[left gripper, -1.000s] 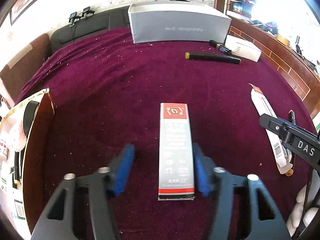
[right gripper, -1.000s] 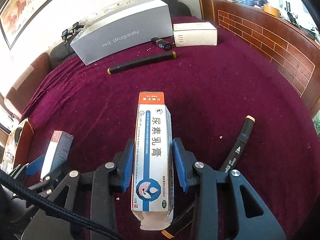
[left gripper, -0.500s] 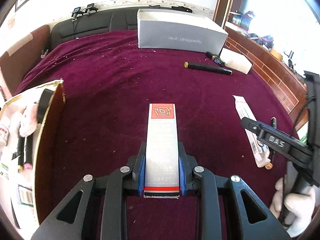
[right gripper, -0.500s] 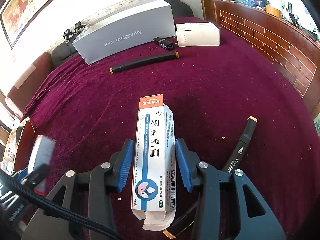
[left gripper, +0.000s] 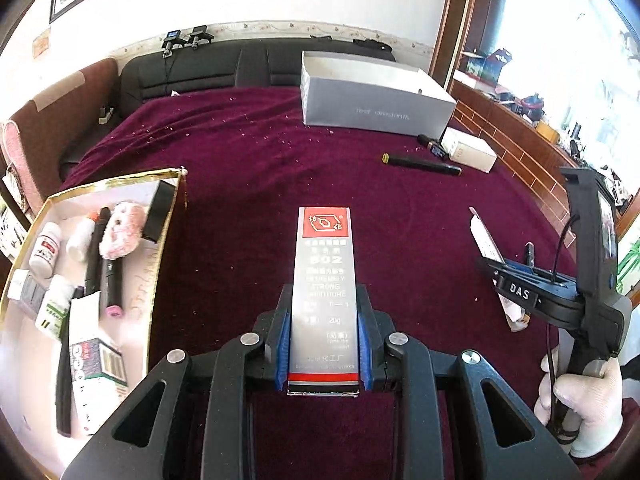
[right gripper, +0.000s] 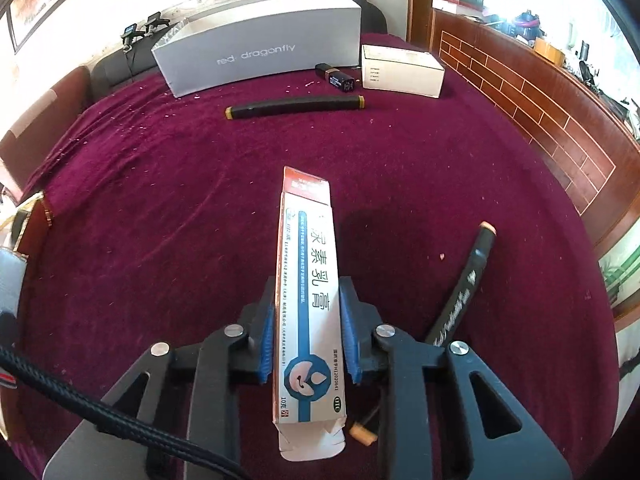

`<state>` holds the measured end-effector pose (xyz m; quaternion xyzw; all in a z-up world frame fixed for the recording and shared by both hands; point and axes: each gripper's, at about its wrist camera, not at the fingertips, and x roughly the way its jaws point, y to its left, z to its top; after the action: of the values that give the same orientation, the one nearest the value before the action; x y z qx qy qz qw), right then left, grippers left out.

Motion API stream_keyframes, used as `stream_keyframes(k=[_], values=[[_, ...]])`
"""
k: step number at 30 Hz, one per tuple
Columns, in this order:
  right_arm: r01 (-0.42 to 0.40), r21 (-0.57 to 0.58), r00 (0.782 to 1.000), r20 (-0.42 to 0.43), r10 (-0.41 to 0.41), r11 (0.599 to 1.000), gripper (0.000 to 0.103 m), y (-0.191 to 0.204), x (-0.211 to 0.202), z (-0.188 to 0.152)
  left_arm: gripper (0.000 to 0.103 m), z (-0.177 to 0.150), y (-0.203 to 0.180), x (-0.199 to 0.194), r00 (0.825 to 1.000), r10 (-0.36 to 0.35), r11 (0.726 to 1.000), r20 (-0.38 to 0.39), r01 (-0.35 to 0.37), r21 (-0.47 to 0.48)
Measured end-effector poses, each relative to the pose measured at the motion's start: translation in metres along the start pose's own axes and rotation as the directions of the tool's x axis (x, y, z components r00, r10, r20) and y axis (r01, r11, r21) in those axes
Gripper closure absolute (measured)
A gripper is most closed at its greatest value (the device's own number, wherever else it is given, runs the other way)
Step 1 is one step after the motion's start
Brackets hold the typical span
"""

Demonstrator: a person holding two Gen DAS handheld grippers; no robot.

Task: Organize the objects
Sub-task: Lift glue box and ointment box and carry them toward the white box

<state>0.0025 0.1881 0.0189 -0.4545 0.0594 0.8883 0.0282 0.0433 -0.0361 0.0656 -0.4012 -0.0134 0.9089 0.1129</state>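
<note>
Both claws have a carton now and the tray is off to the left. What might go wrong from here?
1. The ointment carton has an open, crumpled near flap; the right claw squeezing thin card may crush it or let it slip.
2. The gold-rimmed tray is already crowded, so dropping in the glue carton held by the left claw may knock the bottles.
3. The black marker lies right beside the right claw and might get dragged along.

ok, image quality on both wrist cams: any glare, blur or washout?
Left wrist: window at right blown out; glare washes the silver glue box print; fisheye bends the edges. Right wrist: ointment box text sharp, casting a shadow on the maroon cloth; top-right overexposed.
</note>
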Motion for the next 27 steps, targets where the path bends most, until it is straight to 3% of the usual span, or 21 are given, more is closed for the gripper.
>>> stream_keyframes(k=[5,18,27], values=[[-0.013,-0.019,0.999,0.03,0.014,1.0,0.079,0.008,-0.022,-0.006,0.08,-0.002,0.007,-0.013,1.0,-0.007,1.0,0.03,0.007,-0.009],[-0.141,0.005,0.989,0.055,0.14,0.99,0.078,0.018,-0.06,-0.013,0.08,-0.013,0.02,-0.03,0.998,-0.035,0.998,0.055,0.037,-0.043],[-0.205,0.051,0.976,0.083,0.2,0.977,0.078,0.001,-0.089,-0.035,0.08,-0.029,0.036,-0.059,0.992,-0.108,0.992,0.069,0.113,-0.065]])
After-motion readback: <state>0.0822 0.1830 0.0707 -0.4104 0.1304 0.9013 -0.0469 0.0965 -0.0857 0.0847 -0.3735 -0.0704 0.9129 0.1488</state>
